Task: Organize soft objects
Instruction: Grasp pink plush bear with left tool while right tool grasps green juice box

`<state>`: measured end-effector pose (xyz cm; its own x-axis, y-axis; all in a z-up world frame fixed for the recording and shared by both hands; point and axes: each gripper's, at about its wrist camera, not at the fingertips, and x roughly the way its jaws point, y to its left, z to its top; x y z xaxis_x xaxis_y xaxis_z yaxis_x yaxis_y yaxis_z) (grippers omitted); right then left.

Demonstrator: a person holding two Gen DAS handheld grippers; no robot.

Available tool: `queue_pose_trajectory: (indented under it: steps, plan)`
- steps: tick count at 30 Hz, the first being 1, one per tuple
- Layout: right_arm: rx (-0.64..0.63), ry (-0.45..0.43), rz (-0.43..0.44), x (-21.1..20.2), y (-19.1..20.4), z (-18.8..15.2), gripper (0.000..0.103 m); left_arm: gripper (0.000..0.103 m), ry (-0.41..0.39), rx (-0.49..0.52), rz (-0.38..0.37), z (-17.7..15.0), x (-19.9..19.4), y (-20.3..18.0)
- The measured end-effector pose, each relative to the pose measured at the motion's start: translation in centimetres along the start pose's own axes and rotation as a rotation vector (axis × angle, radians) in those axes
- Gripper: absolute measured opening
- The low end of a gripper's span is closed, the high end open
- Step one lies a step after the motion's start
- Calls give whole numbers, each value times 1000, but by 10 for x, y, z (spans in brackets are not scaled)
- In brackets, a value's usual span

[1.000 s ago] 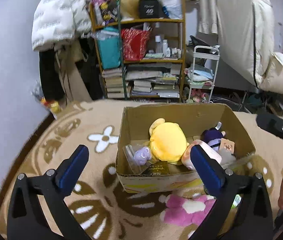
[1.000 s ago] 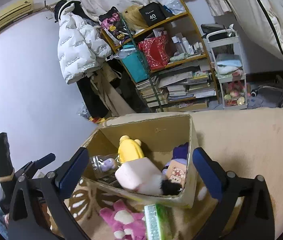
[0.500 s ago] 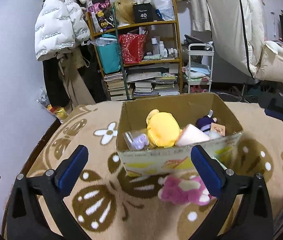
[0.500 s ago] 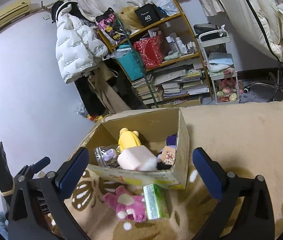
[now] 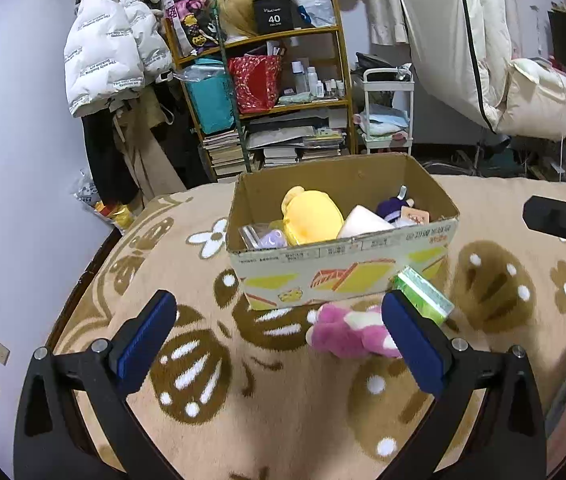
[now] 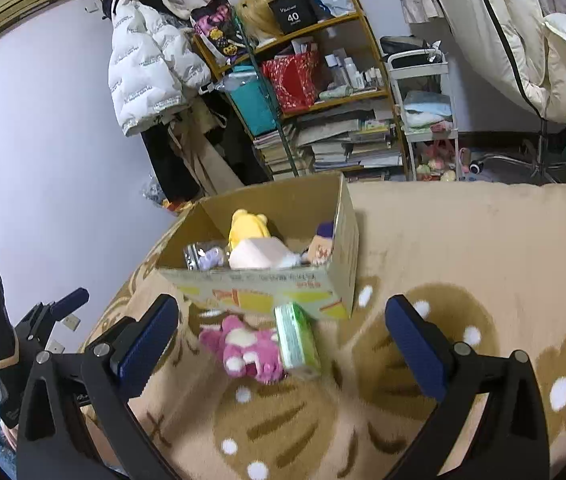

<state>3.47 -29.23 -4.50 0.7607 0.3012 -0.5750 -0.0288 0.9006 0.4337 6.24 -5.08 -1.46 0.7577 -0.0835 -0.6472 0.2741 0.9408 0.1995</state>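
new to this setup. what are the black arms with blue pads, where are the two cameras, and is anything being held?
There is no robot. A person holds a two-finger gripper in each hand, and a fisheye camera on each one looks forward along its fingers. The black arms with blue pads are those fingers.

The left wrist view shows the left gripper; the right wrist view shows the right gripper. Both are open and hold nothing.

Ahead, on a tan carpet with brown and white patterns, stands an open cardboard box. Inside are a yellow plush toy and other small soft things. Outside, by its front wall, lie a pink plush toy and a green packet, touching each other. The background is a cluttered shelf.
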Motion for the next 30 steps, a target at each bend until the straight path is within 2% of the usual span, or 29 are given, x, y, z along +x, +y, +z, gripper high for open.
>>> queue_pose_trajectory:
  steps: [15,30]
  plan:
    - [-34,87,-26,24,6,-10,103,102,44,25,-39,-9,22,-7]
    - [-53,184,-93,78,2,-13,103,102,95,74,-118,-19,59,-39]
